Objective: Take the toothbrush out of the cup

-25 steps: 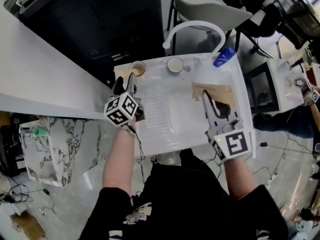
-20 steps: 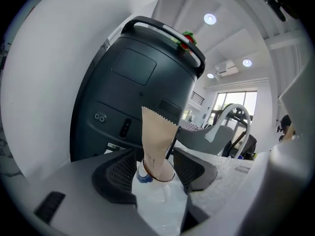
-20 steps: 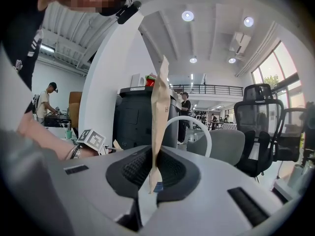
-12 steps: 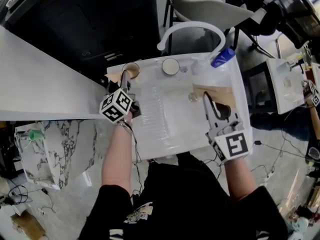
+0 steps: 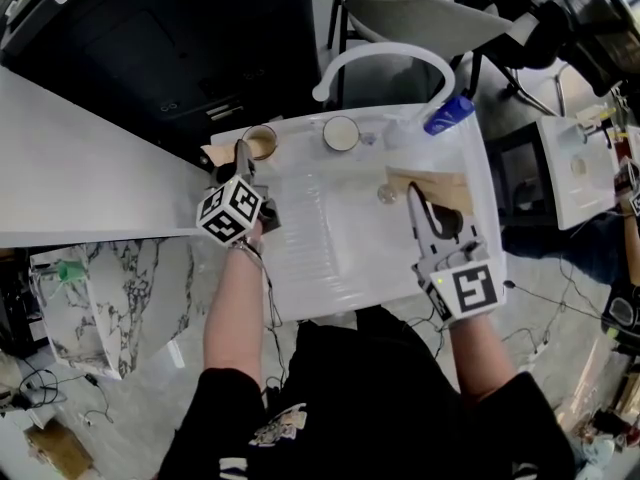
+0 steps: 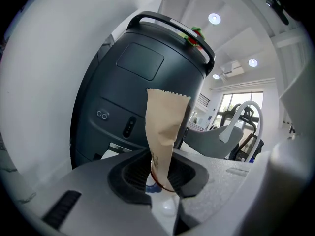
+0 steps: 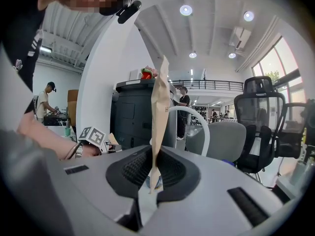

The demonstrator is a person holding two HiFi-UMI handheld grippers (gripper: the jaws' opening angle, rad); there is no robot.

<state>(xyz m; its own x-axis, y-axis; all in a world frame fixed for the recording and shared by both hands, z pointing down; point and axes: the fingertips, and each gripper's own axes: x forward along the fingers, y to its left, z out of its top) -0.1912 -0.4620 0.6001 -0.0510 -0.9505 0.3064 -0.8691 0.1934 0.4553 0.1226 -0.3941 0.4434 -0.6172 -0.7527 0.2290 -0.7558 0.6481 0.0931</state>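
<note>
The left gripper (image 6: 162, 178) has its jaws closing on the paper-wrapped toothbrush (image 6: 165, 127), which stands upright between its pads in the cup (image 5: 260, 143) at the far left of the white table (image 5: 330, 258); the right gripper (image 7: 150, 176) is clamped on a brown paper packet (image 7: 160, 112)

A small round cup (image 5: 260, 143), brown inside, stands upright at the table's (image 5: 330, 258) far left corner. A tan, zigzag-topped toothbrush sleeve (image 6: 165, 132) stands upright at the cup; whether inside it is unclear.
</note>
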